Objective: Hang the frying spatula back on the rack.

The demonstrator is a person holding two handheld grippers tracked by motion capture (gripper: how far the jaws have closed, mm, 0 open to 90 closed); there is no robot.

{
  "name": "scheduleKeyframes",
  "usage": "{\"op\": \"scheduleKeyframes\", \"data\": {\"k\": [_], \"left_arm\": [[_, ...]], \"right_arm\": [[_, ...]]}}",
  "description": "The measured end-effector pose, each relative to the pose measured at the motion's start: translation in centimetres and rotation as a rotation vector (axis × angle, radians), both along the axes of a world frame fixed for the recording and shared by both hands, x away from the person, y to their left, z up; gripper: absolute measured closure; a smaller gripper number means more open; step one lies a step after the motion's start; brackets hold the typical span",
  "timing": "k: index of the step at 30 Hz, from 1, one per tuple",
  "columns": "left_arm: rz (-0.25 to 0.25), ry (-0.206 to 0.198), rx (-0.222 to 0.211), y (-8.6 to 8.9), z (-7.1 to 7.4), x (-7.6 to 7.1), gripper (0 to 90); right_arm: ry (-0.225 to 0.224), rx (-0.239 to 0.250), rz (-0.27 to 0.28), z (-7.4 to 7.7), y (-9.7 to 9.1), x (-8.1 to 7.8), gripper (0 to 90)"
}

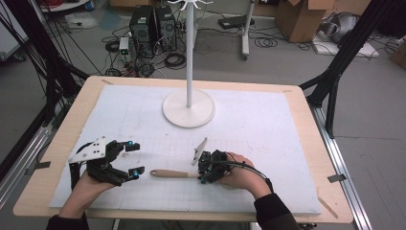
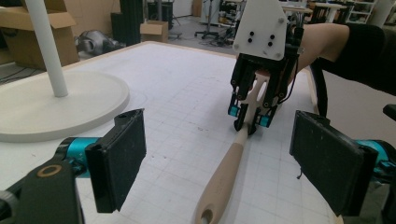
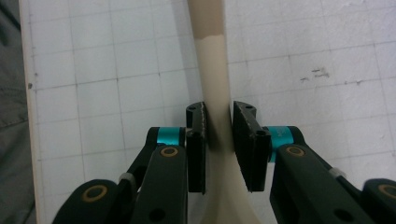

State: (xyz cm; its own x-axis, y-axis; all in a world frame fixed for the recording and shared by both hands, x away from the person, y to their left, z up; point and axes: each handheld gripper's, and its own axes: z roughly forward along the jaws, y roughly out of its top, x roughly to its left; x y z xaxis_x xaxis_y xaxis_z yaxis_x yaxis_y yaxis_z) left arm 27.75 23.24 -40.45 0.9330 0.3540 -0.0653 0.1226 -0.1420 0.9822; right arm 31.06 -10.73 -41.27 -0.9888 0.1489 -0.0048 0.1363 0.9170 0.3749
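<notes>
White gridded bench carries a wooden spatula lying flat, its neck clamped by the right gripper while the left gripper stands wide open and empty; lifting risks the long handle pivoting downward in that off-centre grip.

Even, soft overhead light, faint shadows; near gripper parts look slightly blurred.

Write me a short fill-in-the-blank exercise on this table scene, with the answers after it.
1. The right claw is shut on the neck of the beige wooden-handled ____.
2. The left claw has its jaws ____, with nothing between them.
3. The round white base of the pole stand rests on the white gridded ____.

Missing words: spatula; open; mat
</notes>
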Motion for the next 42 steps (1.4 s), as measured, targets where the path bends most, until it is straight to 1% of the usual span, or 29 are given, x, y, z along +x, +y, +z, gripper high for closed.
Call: {"op": "scheduleKeyframes", "data": {"k": [3, 5, 7, 9, 10, 12, 14, 16, 18, 21, 22, 23, 26, 27, 28, 29, 30, 31, 32, 33, 34, 35, 37, 38, 39, 40, 41, 42], "left_arm": [[-0.002, -0.002, 0.0, 0.0, 0.1, 0.0, 19.0], [0.001, -0.001, -0.004, -0.1, 0.1, -0.1, 19.0], [-0.001, -0.003, -0.003, -0.1, 0.1, -0.1, 19.1], [0.001, -0.004, -0.004, -0.1, 0.1, -0.1, 19.1], [0.0, -0.007, -0.006, 0.0, 0.2, -0.1, 19.2], [0.002, -0.009, -0.008, 0.0, 0.2, -0.2, 19.4], [0.001, -0.009, -0.01, 0.0, 0.3, -0.2, 19.6], [0.001, -0.009, -0.009, -0.1, 0.3, -0.2, 19.7], [0.002, -0.011, -0.015, -0.1, 0.3, -0.2, 19.8], [0.002, -0.014, -0.018, -0.1, 0.5, -0.3, 20.0], [0.002, -0.014, -0.018, -0.1, 0.5, -0.3, 20.1], [0.003, -0.019, -0.018, -0.2, 0.6, -0.3, 20.1], [0.002, -0.021, -0.029, -0.4, 0.8, -0.5, 20.1], [0.002, -0.021, -0.029, -0.4, 0.8, -0.5, 20.1], [0.003, -0.024, -0.03, -0.5, 0.9, -0.5, 20.1], [0.0, -0.031, -0.028, -0.7, 1.1, -0.7, 20.1], [0.0, -0.031, -0.028, -0.7, 1.1, -0.7, 20.0], [0.002, -0.036, -0.031, -0.8, 1.2, -0.7, 19.6], [0.006, -0.038, -0.032, -0.9, 1.3, -0.8, 19.6], [0.011, -0.05, -0.035, -1.3, 1.5, -0.9, 19.2], [0.011, -0.05, -0.035, -1.3, 1.5, -0.9, 19.0], [0.023, -0.058, -0.036, -1.4, 1.6, -0.9, 18.9], [0.044, -0.058, -0.04, -2.0, 2.0, -1.0, 18.8], [0.044, -0.058, -0.04, -2.0, 2.0, -1.0, 18.5], [0.053, -0.057, -0.039, -2.6, 2.2, -1.0, 18.6], [0.053, -0.057, -0.039, -2.6, 2.2, -1.0, 18.5], [0.057, -0.053, -0.032, -3.3, 2.4, -1.1, 18.4], [0.057, -0.053, -0.032, -3.3, 2.4, -1.1, 18.4]], "right_arm": [[-0.02, -0.001, 0.016, 0.0, 0.0, -0.3, 78.0], [-0.015, 0.014, 0.005, -0.1, -0.2, -0.3, 78.1], [-0.018, 0.024, 0.003, -0.1, -0.3, -0.3, 78.2], [-0.023, 0.044, 0.004, -0.2, -0.6, -0.4, 78.3], [-0.023, 0.064, -0.001, -0.3, -0.8, -0.3, 78.3], [-0.018, 0.084, -0.009, -0.3, -1.1, -0.3, 78.3], [-0.011, 0.09, -0.022, -0.3, -1.2, -0.3, 78.4], [-0.021, 0.094, -0.029, -0.2, -1.2, -0.2, 78.4], [-0.032, 0.109, -0.043, 0.0, -1.4, -0.2, 78.4], [-0.042, 0.167, -0.056, 0.7, -1.9, -0.1, 78.4], [-0.042, 0.167, -0.056, 0.7, -1.9, -0.1, 78.4], [-0.056, 0.2, -0.07, 1.3, -2.2, -0.2, 78.4], [-0.09, 0.248, -0.095, 2.0, -2.7, -0.3, 78.4], [-0.09, 0.248, -0.095, 2.0, -2.7, -0.3, 78.4], [-0.101, 0.267, -0.111, 2.3, -2.9, -0.4, 78.3], [-0.126, 0.303, -0.132, 2.7, -3.2, -0.5, 78.3], [-0.126, 0.303, -0.132, 2.7, -3.2, -0.5, 78.3], [-0.145, 0.354, -0.169, 3.0, -3.7, -0.6, 78.4], [-0.145, 0.354, -0.169, 3.0, -3.7, -0.6, 78.4], [-0.161, 0.405, -0.202, 3.1, -4.2, -0.7, 78.3], [-0.161, 0.405, -0.202, 3.1, -4.2, -0.7, 78.3], [-0.184, 0.444, -0.237, 3.2, -4.6, -0.9, 78.3], [-0.211, 0.465, -0.267, 3.3, -4.8, -1.1, 78.3], [-0.218, 0.479, -0.279, 3.4, -4.9, -1.2, 78.3], [-0.234, 0.496, -0.289, 3.5, -5.0, -1.3, 78.3], [-0.234, 0.496, -0.289, 3.5, -5.0, -1.3, 78.3], [-0.246, 0.534, -0.299, 3.7, -5.2, -1.5, 78.3], [-0.25, 0.555, -0.305, 3.8, -5.2, -1.7, 78.3]]}}
